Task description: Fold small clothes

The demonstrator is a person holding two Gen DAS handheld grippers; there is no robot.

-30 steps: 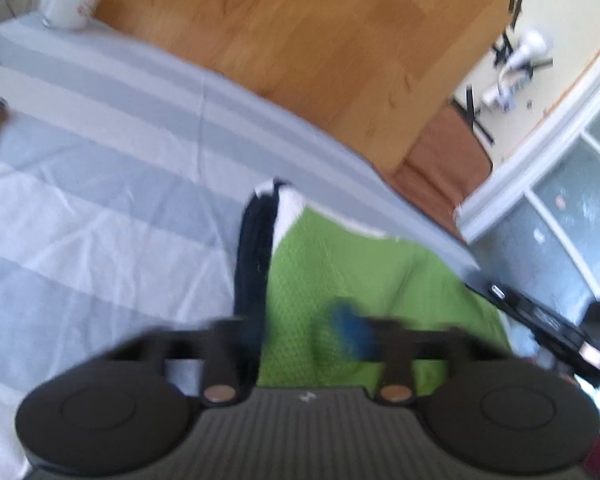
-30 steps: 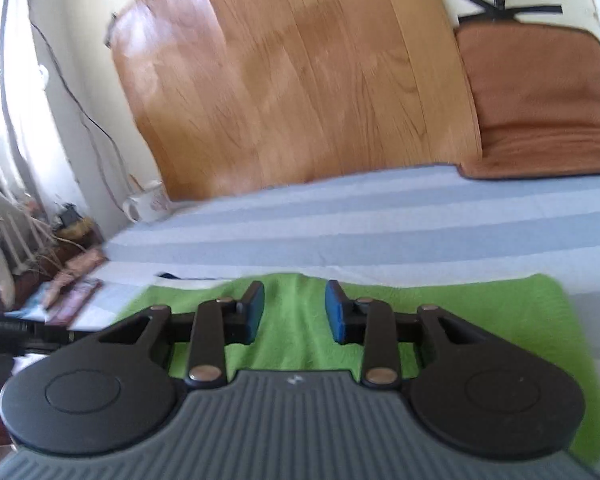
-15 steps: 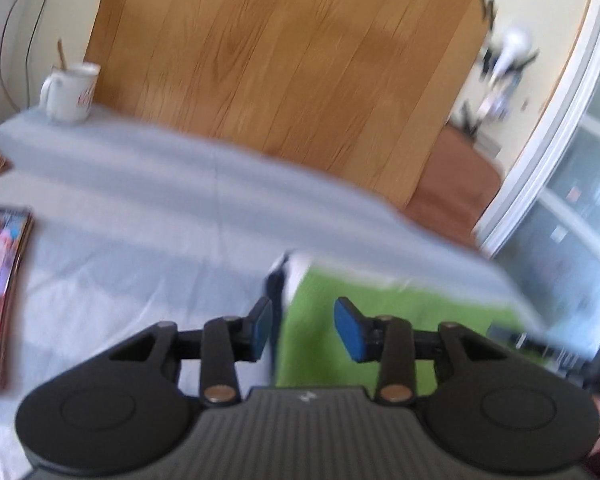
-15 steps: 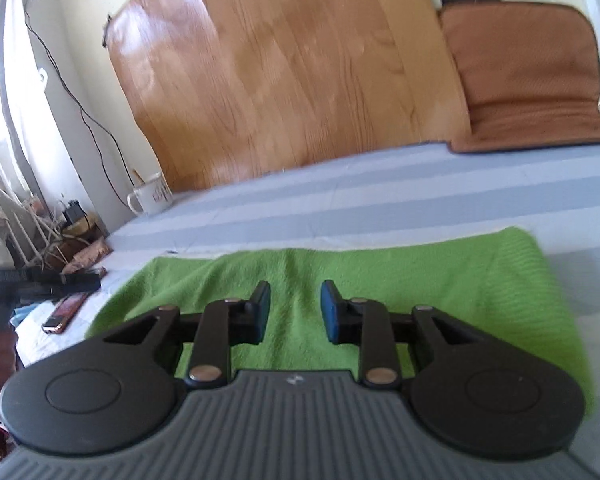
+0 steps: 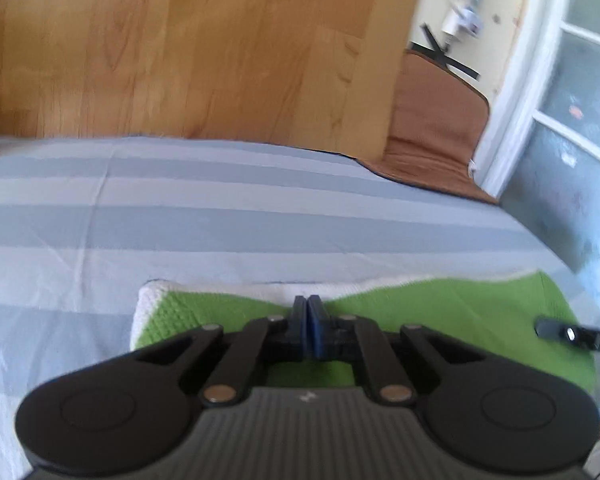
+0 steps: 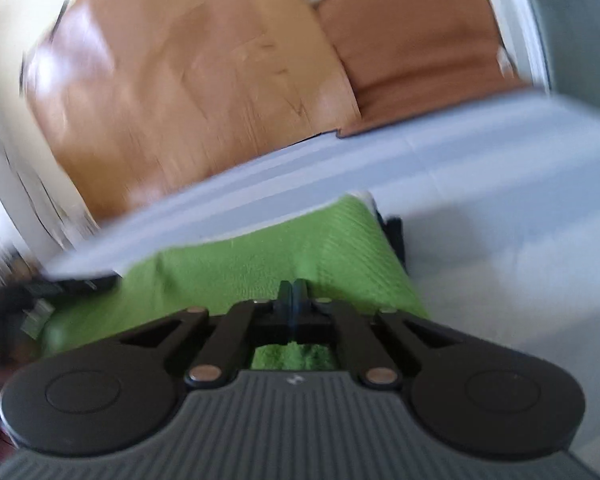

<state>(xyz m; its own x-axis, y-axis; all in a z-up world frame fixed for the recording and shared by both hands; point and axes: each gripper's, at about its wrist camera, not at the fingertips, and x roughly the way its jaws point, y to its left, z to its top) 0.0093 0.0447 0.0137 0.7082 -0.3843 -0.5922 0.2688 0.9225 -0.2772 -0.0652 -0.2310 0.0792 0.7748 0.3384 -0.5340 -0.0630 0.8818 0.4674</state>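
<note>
Both jaws have just closed: the left gripper [image 5: 308, 320] and right gripper [image 6: 293, 304] each pinch the green cloth [image 5: 440, 304] lying on the striped bed [image 5: 220, 216]; lift both evenly, keeping the edge taut.

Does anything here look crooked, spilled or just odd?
Nothing spilled or damaged. The green cloth lies folded on the striped sheet, its white underside peeking out along the far edge, so the fold isn't quite even.
</note>
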